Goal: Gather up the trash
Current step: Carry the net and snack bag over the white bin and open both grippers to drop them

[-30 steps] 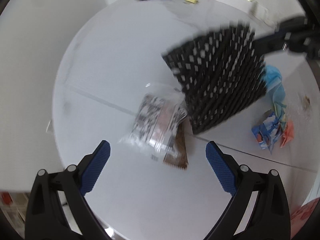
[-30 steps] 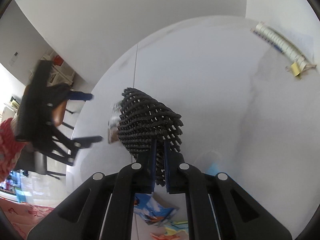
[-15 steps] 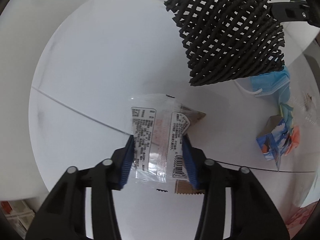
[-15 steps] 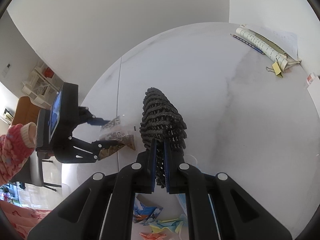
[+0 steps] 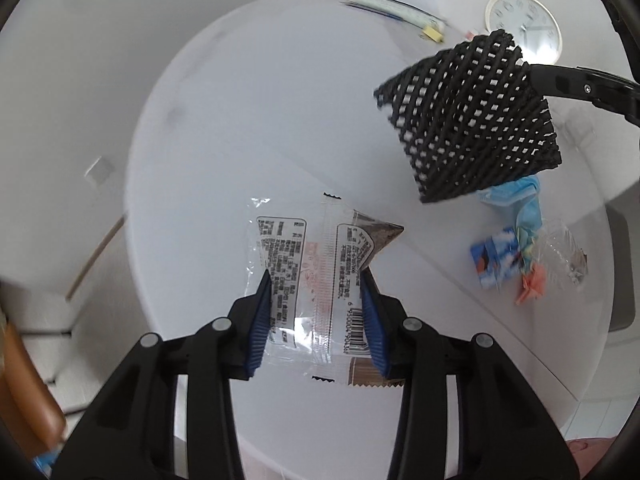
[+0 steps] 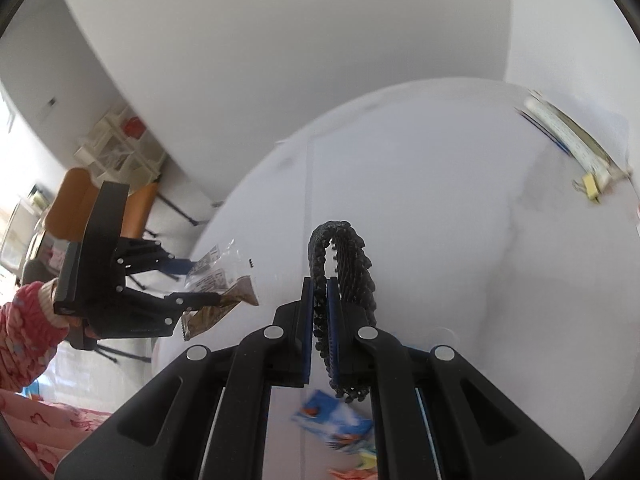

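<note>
White round table (image 5: pixel 248 120) with a faint seam across its top, standing against a pale wall; a white wall clock (image 5: pixel 523 27) and a rolled paper sheaf with a yellow clip (image 5: pixel 394 10) lie at its far edge. Left gripper (image 5: pixel 316 280), black with blue ribbed pads, has its fingers narrowed on a clear plastic snack wrapper with printed label and barcode (image 5: pixel 312 264), whose brown inner corner sticks out to one side; the wrapper is raised off the table near its near edge, and the jaws are closing with the wrapper between them. Right gripper (image 6: pixel 319 292) has its fingers pressed together on a black foam mesh sleeve (image 6: pixel 344 256), which arches above the tabletop. Remaining litter sits by the table's right edge: a blue face mask (image 5: pixel 516 192), a blue-and-white printed carton (image 5: pixel 494 258), orange and coloured paper scraps (image 5: pixel 532 284) and a crumpled clear film (image 5: pixel 568 252). A red patterned sleeve (image 6: pixel 28 320) carries the left gripper
</note>
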{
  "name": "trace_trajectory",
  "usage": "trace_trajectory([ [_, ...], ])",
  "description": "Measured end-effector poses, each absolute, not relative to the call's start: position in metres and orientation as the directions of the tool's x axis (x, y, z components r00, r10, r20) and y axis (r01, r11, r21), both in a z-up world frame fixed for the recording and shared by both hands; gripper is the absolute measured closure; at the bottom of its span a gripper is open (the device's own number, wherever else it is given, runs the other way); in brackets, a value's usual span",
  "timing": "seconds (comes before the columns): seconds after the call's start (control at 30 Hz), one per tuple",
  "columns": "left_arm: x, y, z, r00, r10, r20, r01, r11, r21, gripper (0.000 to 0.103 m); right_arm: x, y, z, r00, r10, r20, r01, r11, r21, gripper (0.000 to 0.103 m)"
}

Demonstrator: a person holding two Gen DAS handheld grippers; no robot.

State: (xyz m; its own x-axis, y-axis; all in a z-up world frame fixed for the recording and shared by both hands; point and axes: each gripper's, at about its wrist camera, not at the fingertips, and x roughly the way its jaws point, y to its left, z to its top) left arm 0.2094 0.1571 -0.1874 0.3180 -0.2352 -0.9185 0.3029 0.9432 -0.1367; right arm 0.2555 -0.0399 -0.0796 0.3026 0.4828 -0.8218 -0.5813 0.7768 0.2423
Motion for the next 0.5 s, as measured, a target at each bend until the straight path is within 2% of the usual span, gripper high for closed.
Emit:
trace_trajectory([
  [0.23, 0.131, 0.231, -0.173, 0.365, -0.191, -0.911, 0.097, 0.981, -0.166, 0.063, 0.214, 0.024, -0.060, 0.226, 0.543, -0.809, -0.692, 0.674, 0.259, 0.096],
  [0.5, 0.026, 0.299, -0.164, 0.370, -0.083, -0.925, -0.089, 0.988, -0.124, 0.063, 0.138, 0.116, -0.054, 0.061, 0.605, -0.794, -0.815, 0.489, 0.310, 0.096],
])
